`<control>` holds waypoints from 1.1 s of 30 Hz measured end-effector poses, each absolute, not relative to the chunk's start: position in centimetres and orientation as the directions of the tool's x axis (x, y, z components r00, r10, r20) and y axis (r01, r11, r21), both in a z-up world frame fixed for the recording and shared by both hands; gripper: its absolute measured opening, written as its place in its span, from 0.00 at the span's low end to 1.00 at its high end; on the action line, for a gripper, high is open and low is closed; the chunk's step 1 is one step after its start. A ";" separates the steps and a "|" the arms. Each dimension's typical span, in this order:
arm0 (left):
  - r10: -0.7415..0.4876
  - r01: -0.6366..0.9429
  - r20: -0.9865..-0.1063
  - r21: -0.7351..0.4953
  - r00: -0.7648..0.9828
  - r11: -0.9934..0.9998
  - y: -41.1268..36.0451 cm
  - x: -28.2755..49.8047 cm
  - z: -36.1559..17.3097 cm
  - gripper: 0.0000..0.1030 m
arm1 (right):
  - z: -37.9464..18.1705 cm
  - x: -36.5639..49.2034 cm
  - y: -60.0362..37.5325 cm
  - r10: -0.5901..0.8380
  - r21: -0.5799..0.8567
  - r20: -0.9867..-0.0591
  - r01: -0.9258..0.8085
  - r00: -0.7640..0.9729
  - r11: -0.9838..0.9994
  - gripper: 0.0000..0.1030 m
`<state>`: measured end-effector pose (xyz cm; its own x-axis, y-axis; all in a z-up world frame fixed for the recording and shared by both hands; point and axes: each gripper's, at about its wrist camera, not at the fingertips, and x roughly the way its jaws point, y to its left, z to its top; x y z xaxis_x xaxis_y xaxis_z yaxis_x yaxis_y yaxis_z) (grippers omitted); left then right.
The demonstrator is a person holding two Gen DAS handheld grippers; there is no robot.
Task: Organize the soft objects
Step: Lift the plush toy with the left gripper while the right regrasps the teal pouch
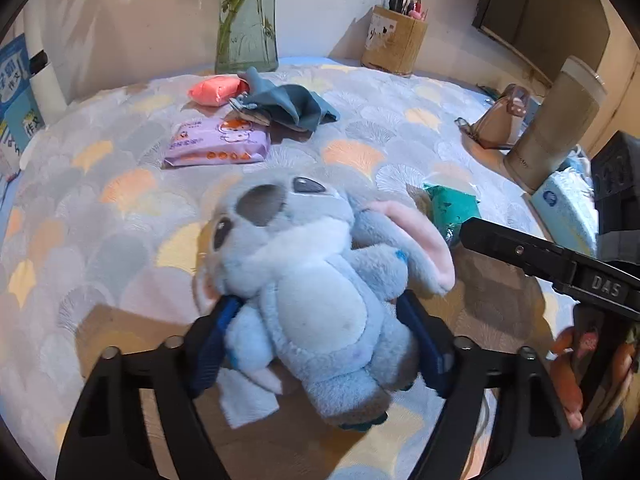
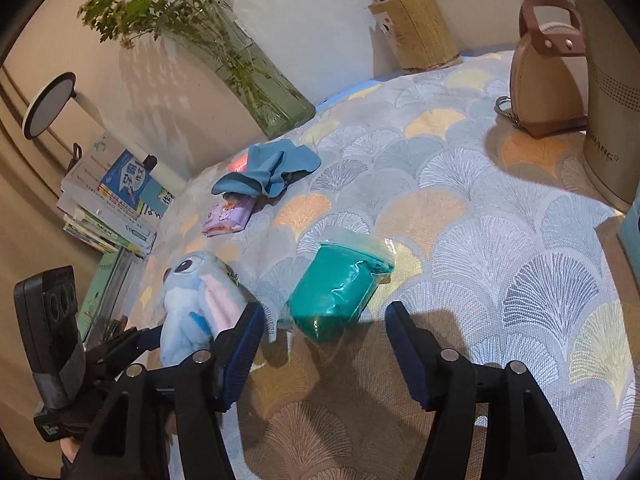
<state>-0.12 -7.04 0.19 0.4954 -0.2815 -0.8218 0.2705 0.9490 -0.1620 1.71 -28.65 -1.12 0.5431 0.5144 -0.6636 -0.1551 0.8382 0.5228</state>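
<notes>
Left wrist view: the left gripper point(image 1: 320, 332) is squeezing the blue plush toy point(image 1: 316, 280), one blue finger pad point(image 1: 218, 334) pressing on each side of its body. In the right wrist view, the right gripper point(image 2: 324, 344) is standing with its fingers apart and nothing between them, and the teal soft pack point(image 2: 336, 292) is lying just ahead of it on the patterned cloth point(image 2: 480, 240). Farther back, the purple tissue pack point(image 1: 218, 142), the blue cloth point(image 1: 288, 104) and the pink pack point(image 1: 218, 89) are lying close together. It looks like sorting is partly done: the toy and teal pack are waiting.

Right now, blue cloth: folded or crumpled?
Crumpled. The blue cloth lies bunched in loose ridges, partly over the purple pack.
</notes>
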 end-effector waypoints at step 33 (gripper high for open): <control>-0.292 0.323 -0.812 -0.136 0.506 0.937 -5.9 -0.7 1.3 0.88 | 0.2 1.8 -27.5 0.189 0.094 -0.824 -0.201 0.533 0.975 0.67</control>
